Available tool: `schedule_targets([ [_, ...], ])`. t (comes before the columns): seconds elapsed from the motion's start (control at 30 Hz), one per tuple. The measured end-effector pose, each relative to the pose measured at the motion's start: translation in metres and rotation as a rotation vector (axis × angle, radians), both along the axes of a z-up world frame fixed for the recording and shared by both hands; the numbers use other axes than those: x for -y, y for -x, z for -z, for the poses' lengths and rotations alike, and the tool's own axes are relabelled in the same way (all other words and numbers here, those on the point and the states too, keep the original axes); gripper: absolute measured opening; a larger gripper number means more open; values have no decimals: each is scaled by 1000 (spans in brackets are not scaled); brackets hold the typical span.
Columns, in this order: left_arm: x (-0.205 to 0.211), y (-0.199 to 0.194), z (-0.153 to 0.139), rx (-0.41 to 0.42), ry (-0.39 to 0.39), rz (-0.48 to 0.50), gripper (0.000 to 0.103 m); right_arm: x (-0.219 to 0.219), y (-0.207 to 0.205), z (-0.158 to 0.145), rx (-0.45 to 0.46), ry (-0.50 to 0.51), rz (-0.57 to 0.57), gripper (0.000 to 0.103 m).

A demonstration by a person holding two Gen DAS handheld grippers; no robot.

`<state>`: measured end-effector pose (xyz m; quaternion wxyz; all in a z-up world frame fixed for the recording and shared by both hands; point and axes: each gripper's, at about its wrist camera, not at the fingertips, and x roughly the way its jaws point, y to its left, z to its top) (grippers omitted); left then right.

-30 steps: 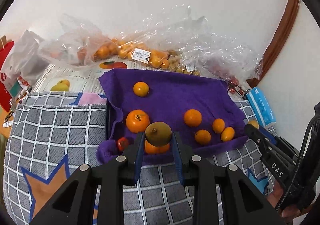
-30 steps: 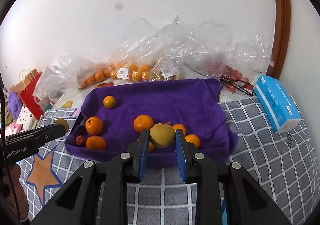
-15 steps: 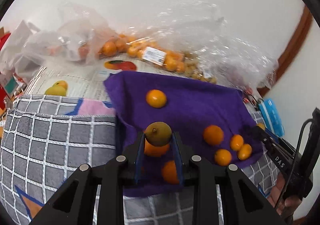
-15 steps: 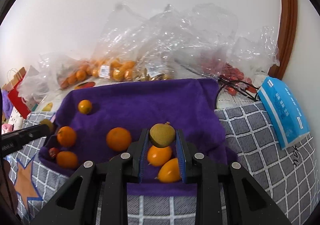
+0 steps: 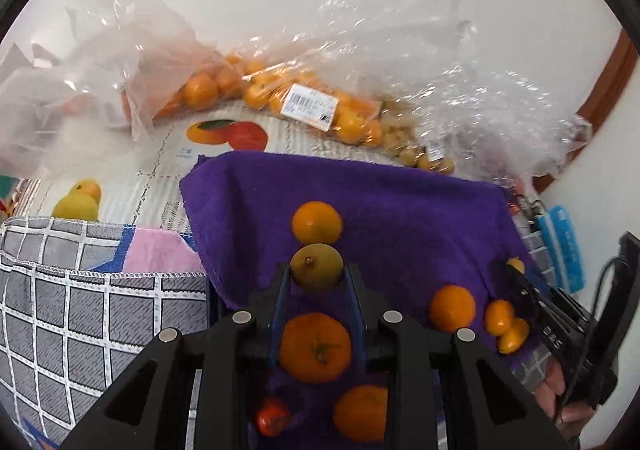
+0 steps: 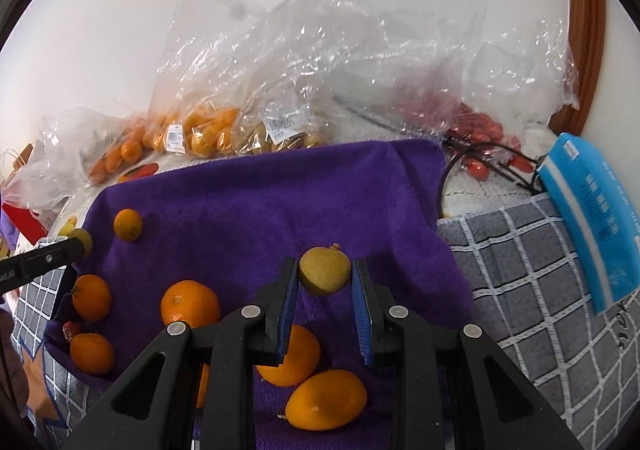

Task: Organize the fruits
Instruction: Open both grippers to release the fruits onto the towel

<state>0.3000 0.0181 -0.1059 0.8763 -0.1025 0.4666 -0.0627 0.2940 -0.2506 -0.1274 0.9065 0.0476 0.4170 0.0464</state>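
I have the left gripper (image 5: pixel 316 278) pinching a greenish-brown fruit (image 5: pixel 316 265) and the right gripper (image 6: pixel 325 277) pinching a yellow fruit (image 6: pixel 325 275), both above the purple towel (image 6: pixel 280 202) among loose oranges (image 5: pixel 316 346).

Both fisheye wrist views look steeply down along their own black fingers (image 5: pixel 280 302) (image 6: pixel 286 302), close above the same purple terry towel (image 5: pixel 400 210) (image 6: pixel 260 210), left view from its left, right from its right.

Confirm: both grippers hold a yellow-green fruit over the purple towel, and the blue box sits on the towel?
Not quite. The blue box lies on the grey checked cloth beside the purple towel, as the right wrist view shows. Both the left gripper and right gripper do hold yellow-green fruit.
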Motion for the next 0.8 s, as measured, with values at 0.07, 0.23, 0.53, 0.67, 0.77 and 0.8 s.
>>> schedule_targets([
  [0.07, 1, -5, 6, -18, -15, -3, 26, -2, -1, 4, -7, 6, -5, 27],
  [0.23, 2, -10, 19, -56, -29, -6, 26, -4, -4, 11, -30, 4, -8, 27],
  [0.53, 4, -12, 23, -65, -44, -14, 27, -3, -3, 12, -41, 0, -7, 27],
  [0.67, 6, -11, 22, -65, -53, -23, 27, -3, 0, 11, -42, 1, -3, 27],
  [0.77, 7, -10, 22, -64, -62, -29, 27, -3, 0, 11, -47, 1, -2, 27],
  [0.8, 7, -9, 21, -61, -61, -32, 27, -3, 1, 11, -48, 4, -1, 27],
])
